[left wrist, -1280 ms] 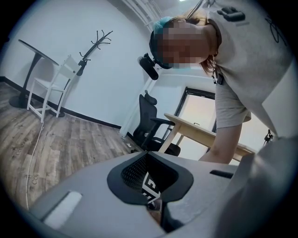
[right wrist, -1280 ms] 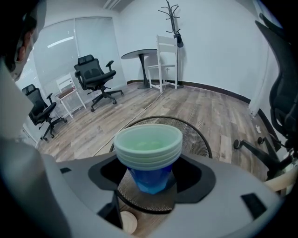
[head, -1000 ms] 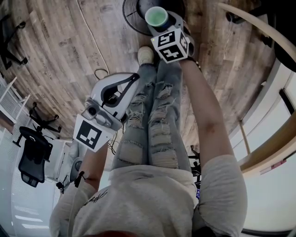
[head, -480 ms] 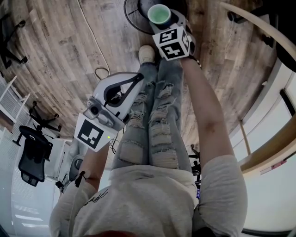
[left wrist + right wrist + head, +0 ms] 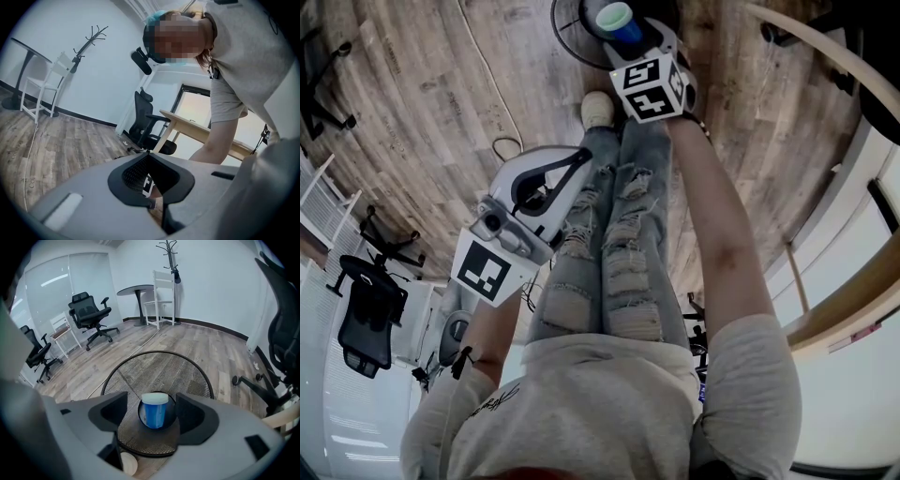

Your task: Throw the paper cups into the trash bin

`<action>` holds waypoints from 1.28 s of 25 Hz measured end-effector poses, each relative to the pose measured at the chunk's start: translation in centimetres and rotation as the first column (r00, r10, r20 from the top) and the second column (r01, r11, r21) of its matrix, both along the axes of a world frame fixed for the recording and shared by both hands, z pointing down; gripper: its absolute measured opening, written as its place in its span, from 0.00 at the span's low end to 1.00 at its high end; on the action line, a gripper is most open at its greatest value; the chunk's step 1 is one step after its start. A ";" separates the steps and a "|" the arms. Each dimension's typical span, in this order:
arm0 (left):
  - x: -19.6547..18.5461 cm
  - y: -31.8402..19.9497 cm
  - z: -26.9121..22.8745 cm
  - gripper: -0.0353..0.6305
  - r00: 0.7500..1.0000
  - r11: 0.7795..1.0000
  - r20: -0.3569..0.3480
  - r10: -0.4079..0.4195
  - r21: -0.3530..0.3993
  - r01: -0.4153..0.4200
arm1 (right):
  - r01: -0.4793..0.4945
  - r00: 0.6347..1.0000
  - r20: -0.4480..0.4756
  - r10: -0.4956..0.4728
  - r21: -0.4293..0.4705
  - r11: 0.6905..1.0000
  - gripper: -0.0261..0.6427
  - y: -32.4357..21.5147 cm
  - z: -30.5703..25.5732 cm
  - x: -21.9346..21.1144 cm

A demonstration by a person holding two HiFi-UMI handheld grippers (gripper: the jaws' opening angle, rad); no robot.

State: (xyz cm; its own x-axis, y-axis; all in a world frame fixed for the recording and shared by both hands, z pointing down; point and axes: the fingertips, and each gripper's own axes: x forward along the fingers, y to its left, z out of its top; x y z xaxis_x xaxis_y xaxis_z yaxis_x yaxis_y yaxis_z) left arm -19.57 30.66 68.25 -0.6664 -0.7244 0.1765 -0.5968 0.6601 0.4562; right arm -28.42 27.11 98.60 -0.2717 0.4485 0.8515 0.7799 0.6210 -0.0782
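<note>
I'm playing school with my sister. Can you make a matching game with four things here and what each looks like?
Things:
1. paper cup
2. trash bin
3. left gripper
4. right gripper

Looks:
A. shut, nothing in it
B. blue with a pale rim
C. open, jaws wide apart
D. black wire mesh

Pairs: 1-B, 2-D, 3-A, 4-C

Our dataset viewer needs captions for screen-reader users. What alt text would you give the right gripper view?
A blue paper cup with a white rim shows upright between the open jaws of the right tool, touching neither, with a black mesh trash bin behind it. Beyond lie a wood floor, office chairs and a coat stand.
</note>
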 end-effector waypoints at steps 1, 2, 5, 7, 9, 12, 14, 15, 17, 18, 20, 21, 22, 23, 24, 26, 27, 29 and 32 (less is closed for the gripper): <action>0.0 -0.1 -0.1 0.06 1.000 1.000 0.001 0.002 0.004 -0.002 | -0.001 1.000 0.000 0.001 -0.002 1.000 0.48 0.1 -0.1 0.0; 0.0 -0.1 -0.1 0.06 1.000 1.000 0.002 0.003 0.008 -0.003 | -0.002 1.000 0.001 0.002 -0.004 1.000 0.48 0.2 -0.2 -0.1; 0.0 -0.3 -0.3 0.06 1.000 1.000 0.000 0.003 0.023 -0.003 | -0.008 1.000 0.011 0.008 -0.012 1.000 0.48 0.3 -0.6 -0.3; 0.1 -0.3 -0.4 0.06 1.000 1.000 0.000 0.006 0.024 -0.006 | -0.016 1.000 0.018 0.016 -0.016 1.000 0.48 0.3 -1.0 -0.5; 0.2 -0.3 -0.5 0.06 1.000 1.000 0.000 0.008 0.022 -0.008 | -0.027 0.999 0.022 0.027 -0.023 0.999 0.48 0.3 -1.4 -0.7; 0.0 -0.4 -0.9 0.06 1.000 1.000 0.005 0.008 0.027 -0.008 | -0.035 0.999 0.021 0.036 -0.024 0.999 0.48 0.3 -2.1 -0.9; 0.1 -0.5 -1.4 0.06 1.000 1.000 0.015 0.013 0.029 -0.013 | -0.037 0.999 0.029 0.038 -0.027 0.999 0.48 0.4 -2.8 -1.0; 0.2 -0.6 -1.6 0.06 1.000 0.999 0.019 0.017 0.027 -0.017 | -0.040 0.999 0.034 0.041 -0.031 0.999 0.48 0.4 -3.2 -1.0; 0.1 -0.9 -1.9 0.06 0.999 0.999 0.025 0.024 0.022 -0.025 | -0.044 0.998 0.037 0.046 -0.043 0.998 0.48 0.4 -3.8 -1.0; 0.0 -1.0 -2.1 0.06 0.999 0.999 0.027 0.026 0.021 -0.026 | -0.043 0.998 0.037 0.045 -0.048 0.998 0.48 0.4 -4.1 -1.0; -0.2 -1.2 -2.5 0.06 0.999 0.999 0.029 0.028 0.020 -0.028 | -0.032 0.999 0.040 0.034 -0.054 0.998 0.48 0.4 -4.7 -1.0; -0.3 -1.2 -2.7 0.06 0.999 0.999 0.032 0.031 0.019 -0.032 | -0.026 0.999 0.044 0.029 -0.056 0.998 0.48 0.5 -5.1 -1.0; -0.3 -1.2 -2.9 0.06 0.999 0.999 0.037 0.036 0.016 -0.037 | -0.023 0.998 0.050 0.025 -0.057 0.998 0.48 0.6 -5.5 -1.1; -0.4 -1.2 -3.1 0.06 0.998 0.999 0.042 0.042 0.010 -0.042 | -0.022 0.998 0.056 0.025 -0.057 0.998 0.48 0.7 -5.9 -1.2; -0.5 -1.0 -3.2 0.06 0.998 0.999 0.047 0.045 0.005 -0.045 | -0.023 0.998 0.060 0.026 -0.056 0.998 0.48 0.8 -6.4 -1.3; -0.7 -0.8 -3.7 0.06 0.998 0.999 0.052 0.039 0.000 -0.039 | -0.024 0.998 0.060 0.028 -0.061 0.998 0.48 1.1 -7.6 -1.4; -0.9 -0.6 -4.0 0.06 0.998 0.999 0.052 0.033 0.000 -0.033 | -0.022 0.998 0.057 0.026 -0.064 0.998 0.48 1.2 -8.1 -1.4; -1.2 -0.5 -4.6 0.06 0.998 1.000 0.051 0.021 -0.001 -0.021 | -0.015 0.998 0.055 0.019 -0.075 0.997 0.48 1.2 -9.1 -1.4; -1.4 -0.7 -5.0 0.06 0.999 1.000 0.051 0.019 -0.011 -0.018 | -0.014 0.998 0.057 0.020 -0.090 0.996 0.48 0.9 -10.3 -1.8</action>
